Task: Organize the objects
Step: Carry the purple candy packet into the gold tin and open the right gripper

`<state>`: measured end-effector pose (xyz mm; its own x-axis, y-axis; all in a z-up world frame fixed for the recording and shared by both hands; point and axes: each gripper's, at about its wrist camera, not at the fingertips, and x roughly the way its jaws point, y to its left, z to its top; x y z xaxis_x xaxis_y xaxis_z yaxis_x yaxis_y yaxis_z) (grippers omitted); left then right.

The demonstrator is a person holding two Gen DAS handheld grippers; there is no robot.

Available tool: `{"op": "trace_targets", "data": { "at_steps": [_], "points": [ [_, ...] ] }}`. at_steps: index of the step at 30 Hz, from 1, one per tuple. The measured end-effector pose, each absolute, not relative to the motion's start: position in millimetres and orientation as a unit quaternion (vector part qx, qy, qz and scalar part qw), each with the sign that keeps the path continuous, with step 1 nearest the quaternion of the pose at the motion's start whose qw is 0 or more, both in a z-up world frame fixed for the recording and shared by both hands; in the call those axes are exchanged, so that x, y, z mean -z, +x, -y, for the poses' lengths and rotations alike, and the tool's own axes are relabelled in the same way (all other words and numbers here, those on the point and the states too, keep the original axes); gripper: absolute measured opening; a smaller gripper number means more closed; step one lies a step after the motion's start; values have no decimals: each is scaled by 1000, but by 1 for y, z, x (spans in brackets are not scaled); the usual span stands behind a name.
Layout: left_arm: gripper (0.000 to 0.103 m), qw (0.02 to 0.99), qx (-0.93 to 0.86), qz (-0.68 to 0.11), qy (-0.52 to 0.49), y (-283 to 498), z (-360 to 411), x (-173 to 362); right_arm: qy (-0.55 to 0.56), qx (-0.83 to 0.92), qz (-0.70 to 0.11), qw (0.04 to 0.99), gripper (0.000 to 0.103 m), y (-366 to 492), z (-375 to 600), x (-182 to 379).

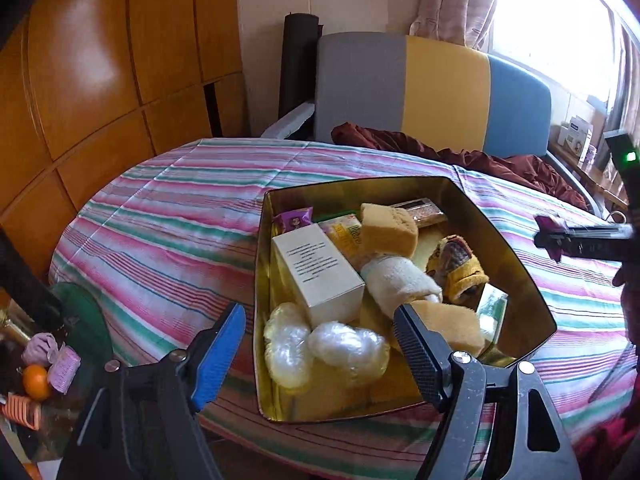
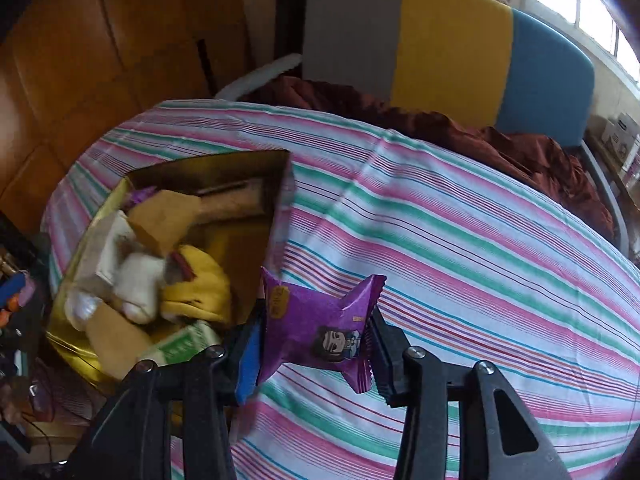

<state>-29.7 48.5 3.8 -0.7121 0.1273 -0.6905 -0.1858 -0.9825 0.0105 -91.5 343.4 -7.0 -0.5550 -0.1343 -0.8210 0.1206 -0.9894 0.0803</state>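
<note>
Right gripper (image 2: 316,340) pinching purple snack packet (image 2: 316,320) above striped bedspread (image 2: 480,240), just right of gold tin (image 1: 532,280), left gripper (image 1: 320,344) spread, empty, over tin's near edge, white box (image 1: 320,272) and sponges inside

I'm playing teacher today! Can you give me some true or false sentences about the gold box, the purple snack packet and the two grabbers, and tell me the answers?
1. The right gripper is holding a purple snack packet. True.
2. The gold box is empty. False: it holds a white carton, sponges, a rolled cloth and more.
3. The left gripper is squeezing the white carton. False: its jaws stand open over the near edge of the box with nothing pinched.
4. The box sits on a striped bedcover. True.
5. The held packet is inside the box. False: it is over the bedcover, beside the box.
</note>
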Motion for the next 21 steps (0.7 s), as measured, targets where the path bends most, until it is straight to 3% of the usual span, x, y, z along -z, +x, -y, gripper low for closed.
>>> {"op": "trace_targets", "data": {
  "at_steps": [3, 9, 21],
  "points": [
    [78, 77, -923, -26, -376, -32, -37, -2, 460, 882, 10, 101, 46, -107, -302, 0],
    [88, 60, -925, 9, -375, -32, -12, -3, 470, 875, 0, 115, 47, -149, -248, 15],
    [102, 64, -921, 9, -385, -37, -14, 9, 523, 844, 50, 106, 57, -176, -249, 66]
  ]
}}
